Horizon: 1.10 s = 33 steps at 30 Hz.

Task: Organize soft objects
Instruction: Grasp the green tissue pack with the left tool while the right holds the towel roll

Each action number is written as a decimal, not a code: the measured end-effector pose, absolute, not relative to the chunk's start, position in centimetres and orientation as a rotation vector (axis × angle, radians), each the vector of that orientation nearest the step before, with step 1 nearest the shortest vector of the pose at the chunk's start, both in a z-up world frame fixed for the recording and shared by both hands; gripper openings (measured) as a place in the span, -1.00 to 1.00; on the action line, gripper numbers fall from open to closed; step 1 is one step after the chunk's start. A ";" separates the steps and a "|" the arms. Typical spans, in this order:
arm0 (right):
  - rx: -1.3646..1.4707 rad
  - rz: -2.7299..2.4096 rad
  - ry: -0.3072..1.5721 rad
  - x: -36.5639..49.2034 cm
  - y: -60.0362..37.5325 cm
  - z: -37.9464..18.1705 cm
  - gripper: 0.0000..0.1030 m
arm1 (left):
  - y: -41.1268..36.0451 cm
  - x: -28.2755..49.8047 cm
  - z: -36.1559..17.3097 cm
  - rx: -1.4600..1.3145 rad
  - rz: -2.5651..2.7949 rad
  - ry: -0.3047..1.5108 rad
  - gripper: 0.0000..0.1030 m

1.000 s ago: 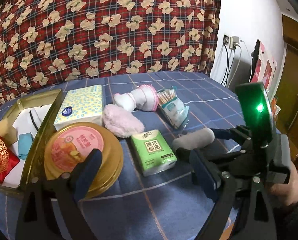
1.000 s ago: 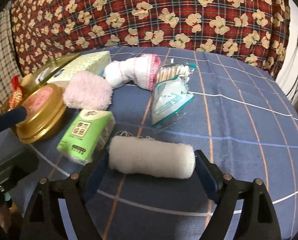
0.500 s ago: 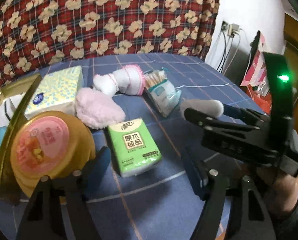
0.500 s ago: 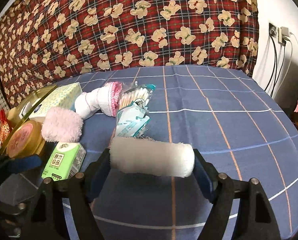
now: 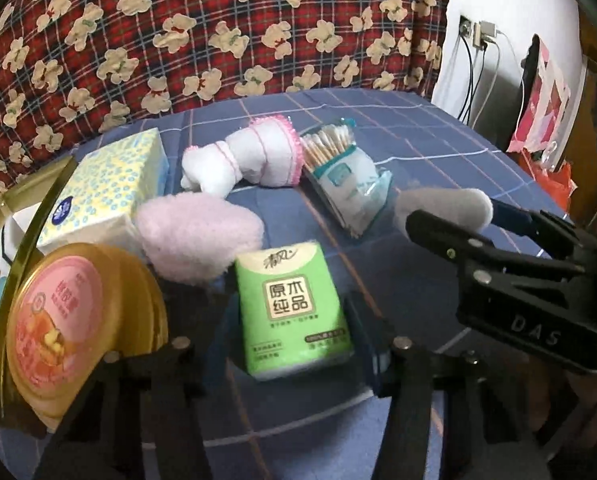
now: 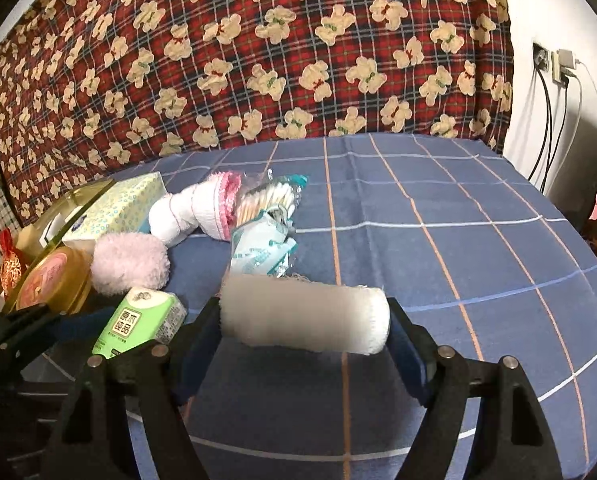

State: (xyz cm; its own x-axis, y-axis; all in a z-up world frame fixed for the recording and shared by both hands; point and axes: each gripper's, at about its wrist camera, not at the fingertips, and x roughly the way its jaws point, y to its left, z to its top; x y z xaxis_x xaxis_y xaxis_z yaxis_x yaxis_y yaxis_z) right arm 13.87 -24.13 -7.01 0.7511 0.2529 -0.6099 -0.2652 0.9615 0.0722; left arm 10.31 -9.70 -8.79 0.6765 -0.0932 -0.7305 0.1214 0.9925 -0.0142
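Closing around the green tissue pack (image 5: 292, 308), the left tongs (image 5: 286, 344) have pads not yet pressing; risk: soft pack squashes or skids toward the round gold tin (image 5: 78, 328) at the bed's near-left edge. Right tongs (image 6: 304, 326) clamp the white gauze roll (image 6: 304, 314) endwise; it could buckle out. The open gold tin (image 6: 52, 216) holds a red pouch (image 6: 8, 266); rest unclear.

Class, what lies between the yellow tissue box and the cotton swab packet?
The white plush toy with pink trim, seen in both wrist views, between box and packet.
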 end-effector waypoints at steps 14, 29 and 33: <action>0.001 0.275 0.685 15.6 -23.5 -6.4 0.54 | -9.7 11.6 -8.7 0.064 -0.170 0.808 0.00; 0.011 0.240 0.598 16.1 -22.5 -5.5 0.54 | -9.2 10.9 -7.5 0.059 -0.155 0.714 0.00; -0.001 0.229 0.573 15.7 -22.4 -5.3 0.54 | -9.1 10.5 -7.2 0.051 -0.146 0.689 0.00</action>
State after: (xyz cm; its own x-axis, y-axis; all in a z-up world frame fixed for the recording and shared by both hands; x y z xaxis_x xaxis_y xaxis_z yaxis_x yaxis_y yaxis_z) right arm 15.69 -22.43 -5.27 0.8158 0.2141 -0.5373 -0.2145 0.9747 0.0627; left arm 10.52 -9.06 -7.24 0.7622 -0.1176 -0.6365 0.1516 0.9884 -0.0011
